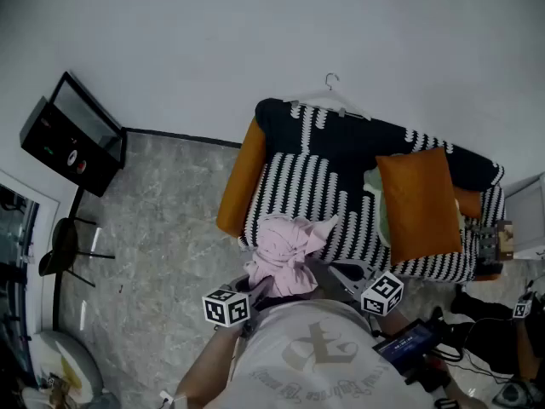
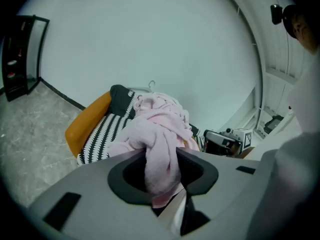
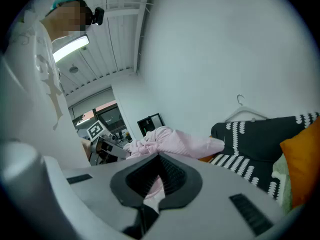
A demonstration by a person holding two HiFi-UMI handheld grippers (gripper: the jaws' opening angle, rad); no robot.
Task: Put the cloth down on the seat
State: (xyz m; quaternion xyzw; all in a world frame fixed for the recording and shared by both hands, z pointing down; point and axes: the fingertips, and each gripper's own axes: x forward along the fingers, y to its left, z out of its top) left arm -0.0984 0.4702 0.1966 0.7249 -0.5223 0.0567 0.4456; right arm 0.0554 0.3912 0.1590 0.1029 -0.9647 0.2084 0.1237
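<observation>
Together, left claw [image 2: 162, 170] and right claw [image 3: 158, 184] each clamp the bunched pink cloth [image 1: 288, 252] at centre frame, by the front edge of the striped sofa seat [image 1: 341, 216].

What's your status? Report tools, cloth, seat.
Left tool, right tool shut on cloth. Cloth bunched near seat front, not down. Orange cushion occupies seat's right.

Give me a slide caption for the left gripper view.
Left gripper clamping a bunched pink cloth, the black-and-white striped sofa just beyond it.
</observation>
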